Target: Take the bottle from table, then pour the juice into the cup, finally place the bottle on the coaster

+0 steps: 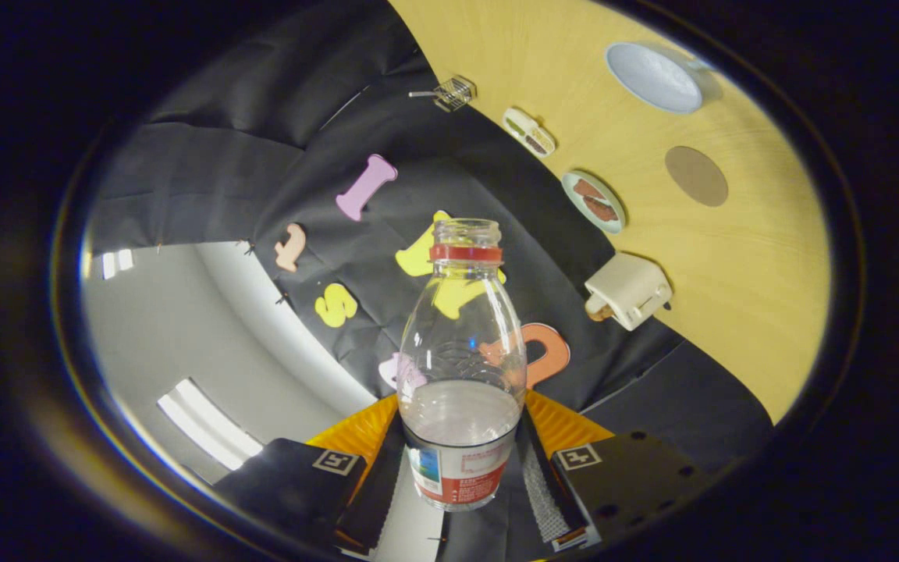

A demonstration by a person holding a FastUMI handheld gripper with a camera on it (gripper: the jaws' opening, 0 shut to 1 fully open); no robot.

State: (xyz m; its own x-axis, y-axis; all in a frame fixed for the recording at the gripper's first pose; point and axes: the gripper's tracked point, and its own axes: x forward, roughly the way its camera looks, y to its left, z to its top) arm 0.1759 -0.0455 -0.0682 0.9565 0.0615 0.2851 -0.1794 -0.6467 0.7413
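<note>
A pale wooden table tilts across the far side of the scene, with the black cloth wall of the booth behind it. The gripper holds a clear plastic bottle between its jaws, which are closed against the labelled lower body from either side. The bottle is open at the neck, with a red ring below the mouth, and appears nearly empty; only a pale layer shows near the label, so how much juice remains cannot be told. It is lifted clear of the table. On the table, well beyond the jaws, stand a white cup and, nearer, a round brown coaster. Along the table's edge lie a small wire basket, a little divided tray, a small plate with brown pieces and a cream toaster-like box. The step in hand is probably the carry, either toward the cup for pouring or away from it afterward. If pouring is done, the next move calls for setting the bottle upright on the coaster, then opening the jaws.
</note>
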